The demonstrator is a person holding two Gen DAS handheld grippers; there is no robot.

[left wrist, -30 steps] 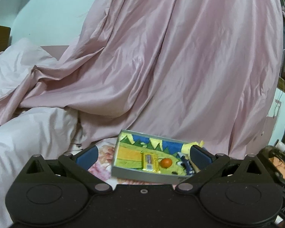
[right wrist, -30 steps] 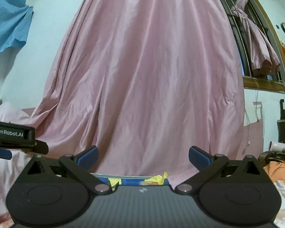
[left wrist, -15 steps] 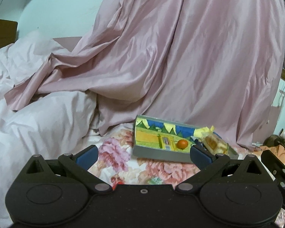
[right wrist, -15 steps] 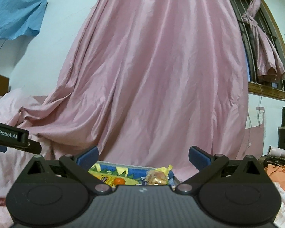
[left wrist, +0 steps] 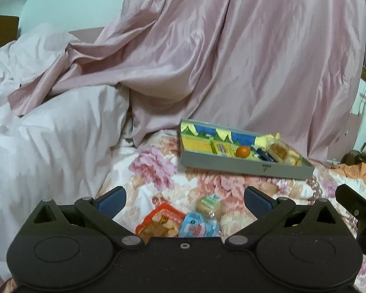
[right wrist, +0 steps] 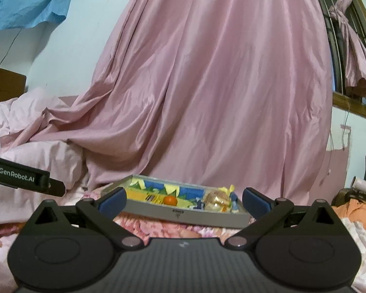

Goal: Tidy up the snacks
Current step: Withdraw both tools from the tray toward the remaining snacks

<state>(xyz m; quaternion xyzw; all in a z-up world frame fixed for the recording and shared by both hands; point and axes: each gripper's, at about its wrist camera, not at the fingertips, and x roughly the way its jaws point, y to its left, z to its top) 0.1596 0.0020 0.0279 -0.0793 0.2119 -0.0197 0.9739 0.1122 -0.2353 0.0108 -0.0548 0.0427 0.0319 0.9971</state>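
Item: grey tray, far centre on the floral bedspread; holds an orange ball, yellow packet and wrapped bun.
Loose: red packet, blue packet and round wrapped snack, near, touching one another.
Left gripper: jaws wide apart, empty, over the loose snacks.
Right gripper: jaws apart, empty, facing the tray.
Risk: crowded packets may be pinched together; the soft bedding may yield and spoil the grasp.

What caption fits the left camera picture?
Open left gripper over three snack packets on a flowery bed, tray beyond.
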